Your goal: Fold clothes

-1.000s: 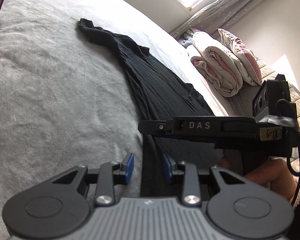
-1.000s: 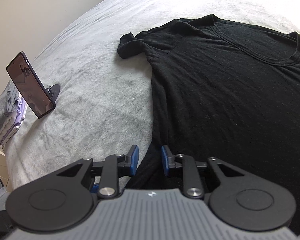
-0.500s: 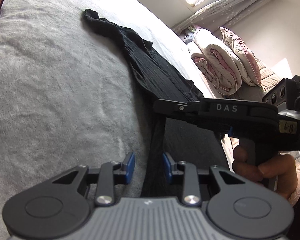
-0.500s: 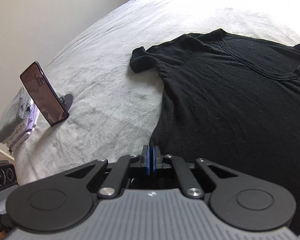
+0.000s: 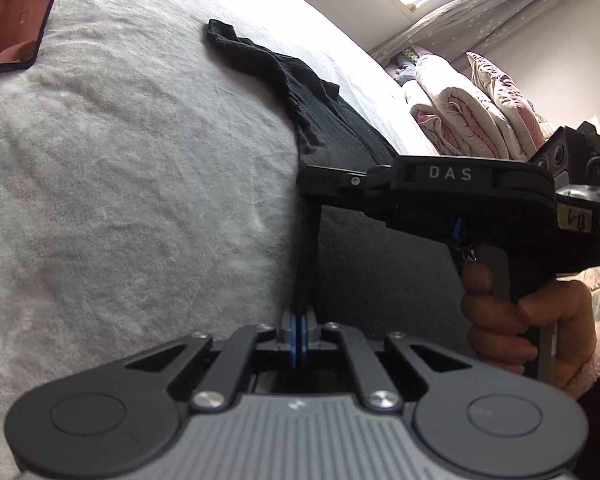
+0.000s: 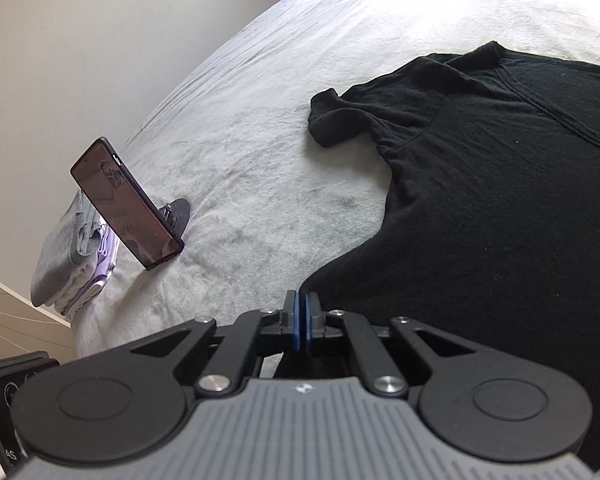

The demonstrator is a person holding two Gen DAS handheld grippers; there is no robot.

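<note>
A black T-shirt (image 6: 480,184) lies flat on a grey bed cover (image 6: 260,152), its sleeve (image 6: 332,120) toward the left. My right gripper (image 6: 300,312) is shut on the shirt's edge near the hem. In the left wrist view the shirt (image 5: 332,132) stretches away across the bed cover (image 5: 120,180). My left gripper (image 5: 299,328) is shut on a lifted strip of the shirt's edge. The right gripper's body (image 5: 460,192) shows just beyond it, also holding that edge, with a hand (image 5: 520,320) on its handle.
A phone (image 6: 128,204) leans on a stand at the left of the bed, with a stack of folded clothes (image 6: 72,264) behind it. Folded pink quilts and a pillow (image 5: 472,112) lie at the bed's far end under a window. A dark-edged panel (image 5: 12,12) shows top left.
My left gripper has closed on the shirt's edge; it was open half a second ago. My right gripper closed earlier. Both have lifted the edge a little off the bed.
</note>
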